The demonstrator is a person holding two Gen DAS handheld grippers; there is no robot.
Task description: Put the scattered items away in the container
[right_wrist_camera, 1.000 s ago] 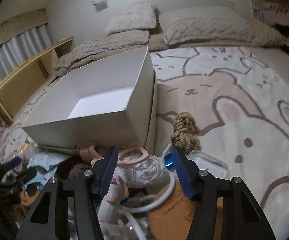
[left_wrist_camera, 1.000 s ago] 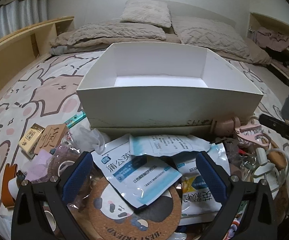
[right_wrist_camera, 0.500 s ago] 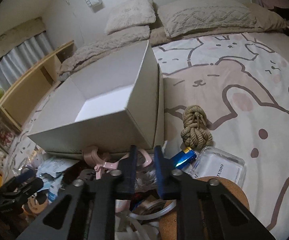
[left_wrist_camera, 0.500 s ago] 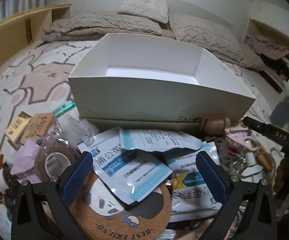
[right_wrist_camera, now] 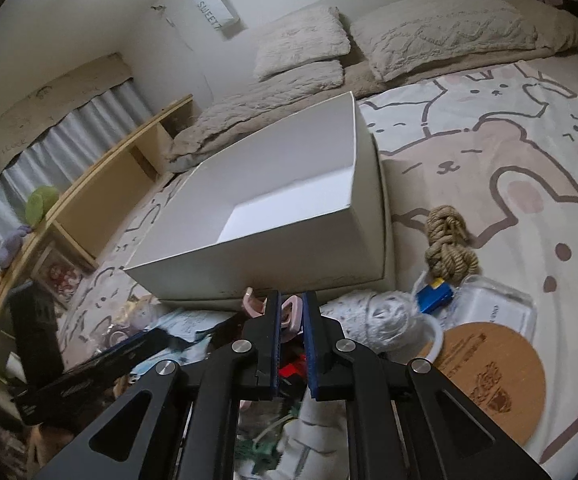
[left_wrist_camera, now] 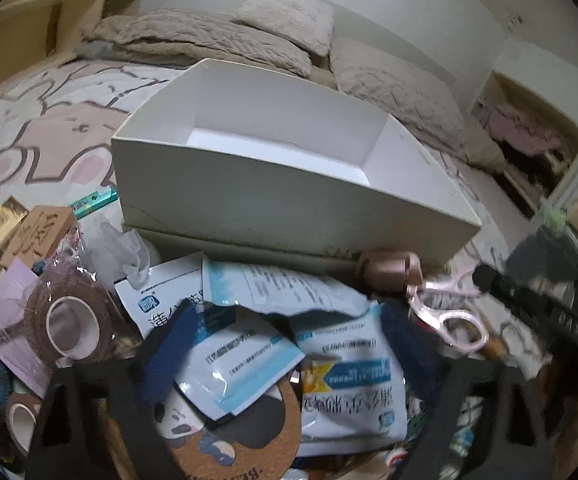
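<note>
An empty white box stands on the bed; it also shows in the right wrist view. My left gripper is open, its blue pads on either side of white-and-blue sachets lying on a panda cork coaster. My right gripper is shut on the pink scissors, lifted over the clutter in front of the box. The scissors also show in the left wrist view.
Tape rolls, small cardboard boxes and a crumpled bag lie left. A rope knot, blue lighter, clear case, yarn ball and cork coaster lie right of the box.
My right gripper has closed on the pink scissors and lifted them. My left gripper has dropped lower and tilted over the sachets, staying open.
</note>
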